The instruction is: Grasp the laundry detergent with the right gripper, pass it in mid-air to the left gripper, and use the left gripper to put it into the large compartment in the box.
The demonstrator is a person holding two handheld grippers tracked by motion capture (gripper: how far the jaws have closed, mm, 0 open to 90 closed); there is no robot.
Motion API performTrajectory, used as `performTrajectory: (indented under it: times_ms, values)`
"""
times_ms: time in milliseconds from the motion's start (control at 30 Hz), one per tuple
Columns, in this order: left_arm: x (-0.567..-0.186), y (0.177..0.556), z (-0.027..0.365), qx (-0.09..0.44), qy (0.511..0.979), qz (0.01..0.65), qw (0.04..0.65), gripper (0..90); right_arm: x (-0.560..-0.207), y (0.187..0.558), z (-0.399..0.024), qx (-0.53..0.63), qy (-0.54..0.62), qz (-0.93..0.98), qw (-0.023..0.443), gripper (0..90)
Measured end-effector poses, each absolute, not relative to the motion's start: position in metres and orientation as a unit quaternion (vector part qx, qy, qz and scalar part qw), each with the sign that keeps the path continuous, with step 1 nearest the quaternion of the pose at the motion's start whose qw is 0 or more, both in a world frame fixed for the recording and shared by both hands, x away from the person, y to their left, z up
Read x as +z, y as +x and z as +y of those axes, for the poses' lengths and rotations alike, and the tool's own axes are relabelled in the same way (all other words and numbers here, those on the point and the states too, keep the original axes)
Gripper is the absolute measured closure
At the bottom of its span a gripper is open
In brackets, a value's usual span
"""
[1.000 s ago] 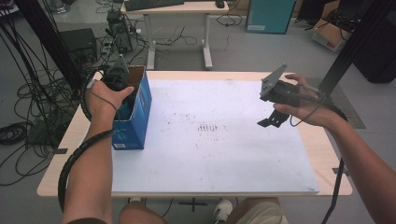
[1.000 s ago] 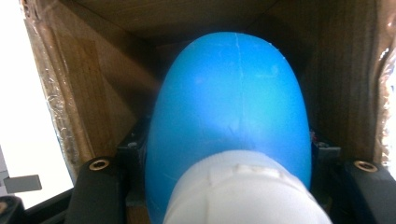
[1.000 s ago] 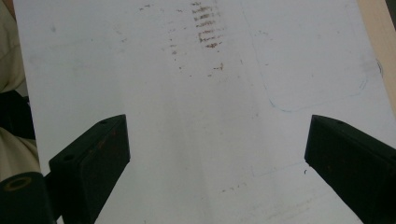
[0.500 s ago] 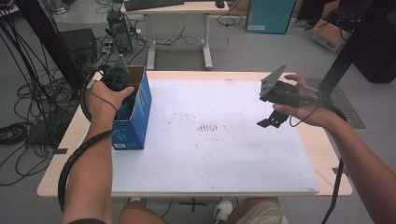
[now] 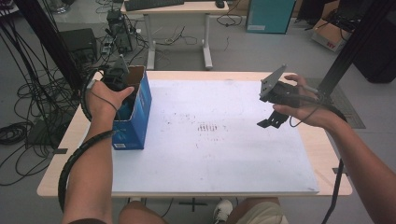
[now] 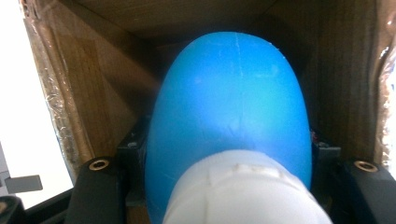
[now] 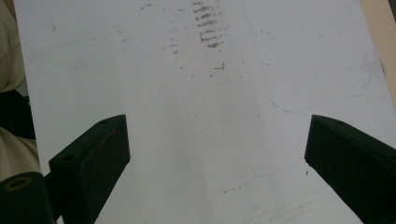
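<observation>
High view: the left gripper (image 5: 122, 81) sits at the left centre of the frame, lowered into the open top of a tall blue cardboard box with a brown interior (image 5: 135, 123). The box stands at the left edge of a white sheet (image 5: 210, 158) covering the wooden table (image 5: 327, 154). The right gripper (image 5: 272, 122) hangs above the sheet at the right centre, well apart from the box.

Left gripper view: a smooth rounded blue plastic object with a white cap end (image 6: 233, 126) occupies the frame centre, inside the brown box walls. The black jaws press its two sides and are clamped on it.

Right gripper view: the jaws stand wide apart at the lower left and lower right, with nothing between them. The white sheet with brown smudges (image 7: 210, 28) lies below.
</observation>
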State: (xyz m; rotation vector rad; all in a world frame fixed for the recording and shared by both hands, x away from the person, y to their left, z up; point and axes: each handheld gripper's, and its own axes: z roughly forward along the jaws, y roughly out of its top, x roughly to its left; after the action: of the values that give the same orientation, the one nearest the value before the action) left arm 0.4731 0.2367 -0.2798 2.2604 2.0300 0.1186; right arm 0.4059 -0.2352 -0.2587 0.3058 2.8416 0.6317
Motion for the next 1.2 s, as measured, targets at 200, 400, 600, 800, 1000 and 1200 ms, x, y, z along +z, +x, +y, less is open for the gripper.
performTrajectory:
  times_ms: [200,400,600,800,1000,1200]
  values:
    - [-0.2798,0.4732,0.2367,0.039,0.743,0.666,0.050,36.6,-0.2586,0.4062,-0.2357,0.214,0.102,0.966,0.107,6.9]
    - [-0.2798,0.4733,0.2367,0.040,0.743,0.666,0.050,36.6,-0.2596,0.4068,-0.2367,0.216,0.101,0.965,0.108,6.9]
    - [-0.2803,0.4734,0.2366,0.037,0.744,0.665,0.051,36.5,-0.2596,0.4066,-0.2360,0.215,0.102,0.965,0.107,6.9]
    - [-0.2805,0.4727,0.2375,0.039,0.745,0.664,0.052,36.2,-0.2595,0.4063,-0.2356,0.214,0.103,0.966,0.107,6.9]
    - [-0.2799,0.4727,0.2362,0.039,0.745,0.664,0.050,36.4,-0.2586,0.4057,-0.2359,0.215,0.103,0.965,0.108,6.9]
    - [-0.2799,0.4725,0.2360,0.040,0.746,0.663,0.050,36.2,-0.2590,0.4053,-0.2365,0.214,0.105,0.965,0.108,6.9]
